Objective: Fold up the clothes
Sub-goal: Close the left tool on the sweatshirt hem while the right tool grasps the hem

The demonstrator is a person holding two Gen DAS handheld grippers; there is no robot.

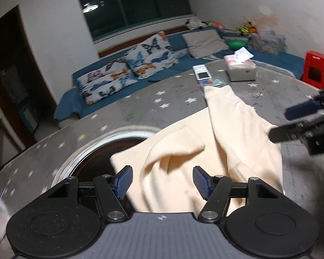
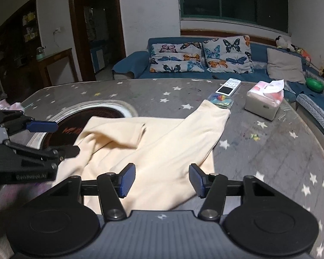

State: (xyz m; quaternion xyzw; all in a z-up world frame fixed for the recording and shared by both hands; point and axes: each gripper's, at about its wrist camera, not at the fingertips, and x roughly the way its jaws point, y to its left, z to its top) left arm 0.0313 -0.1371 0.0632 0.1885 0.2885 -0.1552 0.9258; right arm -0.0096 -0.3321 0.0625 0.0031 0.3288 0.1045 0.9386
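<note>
Hand-held gripper pair, left (image 1: 161, 181) and right (image 2: 162, 180): wide apart, empty, above cream garment (image 2: 153, 142). Soft, limp, light. Best pinched at hem edge nearest tissue box (image 2: 264, 99).

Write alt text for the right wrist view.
A cream garment lies rumpled on a grey star-patterned table, one sleeve stretched toward a remote. The open right gripper hovers over it; the left gripper, also open, enters from the left.

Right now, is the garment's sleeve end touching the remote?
Apart. Right wrist view: cream garment sleeve end overlaps a colourful packet; remote lies beyond.
</note>
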